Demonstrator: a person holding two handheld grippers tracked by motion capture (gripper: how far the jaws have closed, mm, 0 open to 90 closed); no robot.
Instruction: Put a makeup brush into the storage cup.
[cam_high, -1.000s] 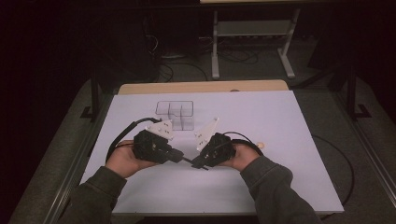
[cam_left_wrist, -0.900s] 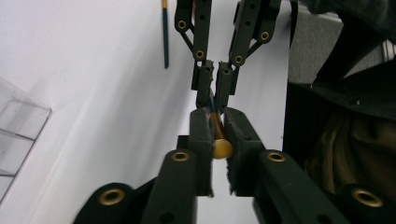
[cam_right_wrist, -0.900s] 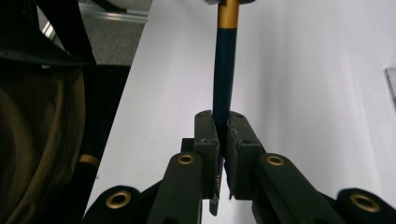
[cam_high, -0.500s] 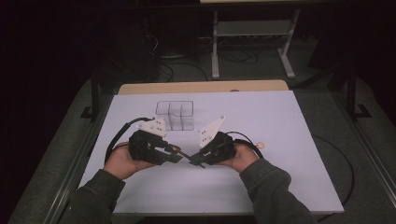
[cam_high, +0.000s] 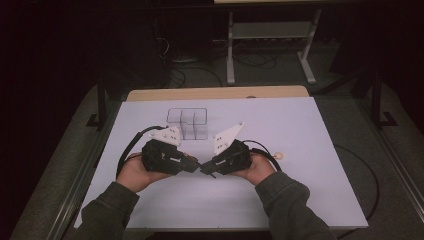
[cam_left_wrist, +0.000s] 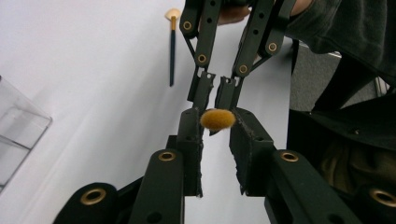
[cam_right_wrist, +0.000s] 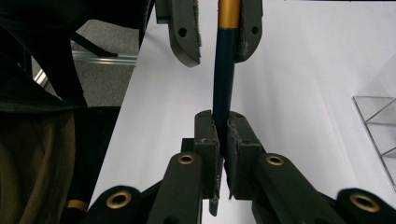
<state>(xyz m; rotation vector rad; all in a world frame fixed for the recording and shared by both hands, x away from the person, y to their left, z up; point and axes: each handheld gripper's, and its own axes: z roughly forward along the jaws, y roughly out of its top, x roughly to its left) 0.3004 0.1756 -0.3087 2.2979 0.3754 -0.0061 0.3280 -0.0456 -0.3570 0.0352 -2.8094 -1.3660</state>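
Right gripper view: our right tongs (cam_right_wrist: 220, 135) clamp the brush (cam_right_wrist: 224, 79) by its stiff handle above the desk (cam_right_wrist: 299, 70); left tongs (cam_left_wrist: 215, 140) gape around its soft, light tip.

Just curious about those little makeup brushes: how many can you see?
2. One brush is clamped in the right gripper, its tuft between the open left gripper jaws. Another brush lies on the table.

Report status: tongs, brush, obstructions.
Right tongs shut on makeup brush. Left tongs open around its bristle end. Second brush and clear organizer apart on table.
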